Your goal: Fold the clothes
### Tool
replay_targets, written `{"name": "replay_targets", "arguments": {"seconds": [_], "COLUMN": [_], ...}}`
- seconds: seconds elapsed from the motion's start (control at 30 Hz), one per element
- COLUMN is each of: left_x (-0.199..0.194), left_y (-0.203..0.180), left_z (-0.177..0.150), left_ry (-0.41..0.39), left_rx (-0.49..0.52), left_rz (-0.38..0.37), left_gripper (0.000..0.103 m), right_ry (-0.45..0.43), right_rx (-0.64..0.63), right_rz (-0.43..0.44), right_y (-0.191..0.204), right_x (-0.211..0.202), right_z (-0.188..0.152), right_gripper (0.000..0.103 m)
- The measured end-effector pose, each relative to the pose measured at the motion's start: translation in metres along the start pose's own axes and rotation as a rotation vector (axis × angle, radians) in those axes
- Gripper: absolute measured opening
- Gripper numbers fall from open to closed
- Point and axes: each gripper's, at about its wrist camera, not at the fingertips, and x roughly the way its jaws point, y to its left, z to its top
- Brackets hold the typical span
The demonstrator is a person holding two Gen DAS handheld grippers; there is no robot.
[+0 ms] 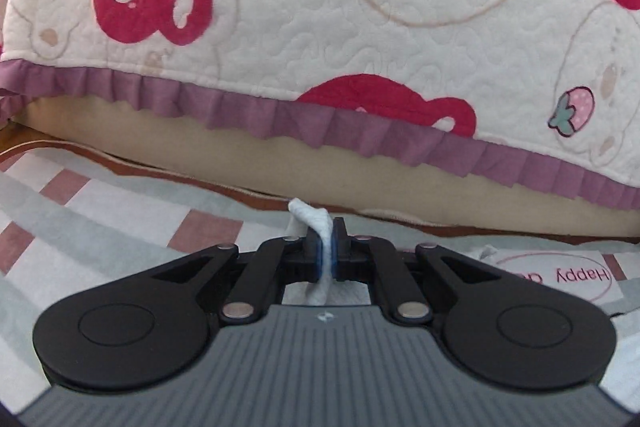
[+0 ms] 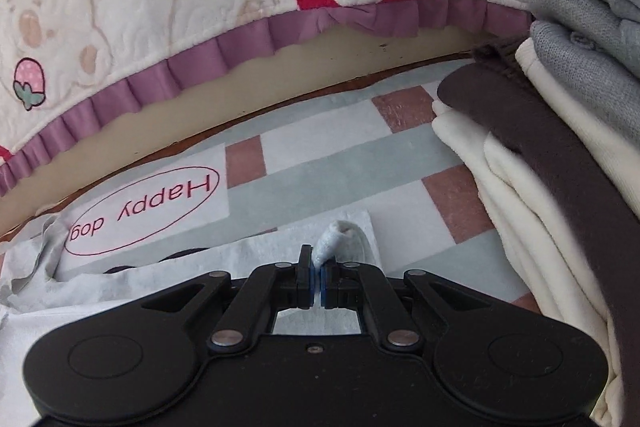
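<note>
Matt black plastic tongs (image 1: 326, 253) with dull metal rivets (image 1: 239, 310); soft white cloth garment (image 2: 120, 291); puffy quilted cover (image 1: 360, 27); knitted grey and smooth cream folded pile (image 2: 560, 107).

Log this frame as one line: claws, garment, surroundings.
left claw: shut on pale grey cloth garment | right claw: shut on same | stack of folded grey, cream, brown clothes: right

I'm working in a home: a quilted bear-print cover (image 1: 360, 27) with purple ruffle, a checked "Happy dog" mat (image 2: 320, 163), stacked folded clothes (image 2: 560, 147).
</note>
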Motion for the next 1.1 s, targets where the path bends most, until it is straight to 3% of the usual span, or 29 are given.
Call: {"name": "replay_targets", "arguments": {"seconds": [0.27,0.47,0.53,0.57,0.63,0.67,0.8,0.93,1.1], "left_x": [0.043,0.068,0.077,0.078,0.075,0.072,0.043,0.007,-0.039], "left_y": [0.002,0.003,0.003,0.007,0.015,0.019,0.026,0.026,0.008], "left_z": [0.001,-0.001,-0.007,-0.010,-0.013,-0.012,-0.001,-0.005,-0.049], "left_ry": [0.005,0.022,0.093,0.118,0.153,0.167,0.181,0.229,0.396], "left_rx": [-0.025,-0.051,-0.054,-0.076,-0.126,-0.151,-0.178,-0.204,-0.169], "left_rz": [-0.011,0.030,0.030,0.020,-0.002,-0.014,-0.084,-0.121,-0.198], "left_gripper": [0.004,0.005,0.009,0.012,0.042,0.046,0.050,0.054,0.054], "right_ry": [0.018,0.003,0.014,0.012,-0.042,-0.082,-0.191,-0.200,-0.113], "right_rx": [-0.055,-0.061,-0.080,-0.077,-0.049,-0.033,0.059,0.235,0.411], "right_rz": [-0.021,-0.052,-0.069,-0.087,-0.126,-0.134,-0.108,-0.006,0.035], "right_y": [0.011,0.019,0.020,0.019,0.016,0.014,0.007,-0.016,-0.035], "right_x": [0.029,0.053,0.060,0.061,0.051,0.041,-0.011,-0.061,-0.088], "right_z": [0.021,0.021,0.016,0.014,0.006,0.001,-0.037,-0.097,-0.172], "right_gripper": [0.004,0.004,0.006,0.021,0.036,0.038,0.039,0.045,0.046]}}
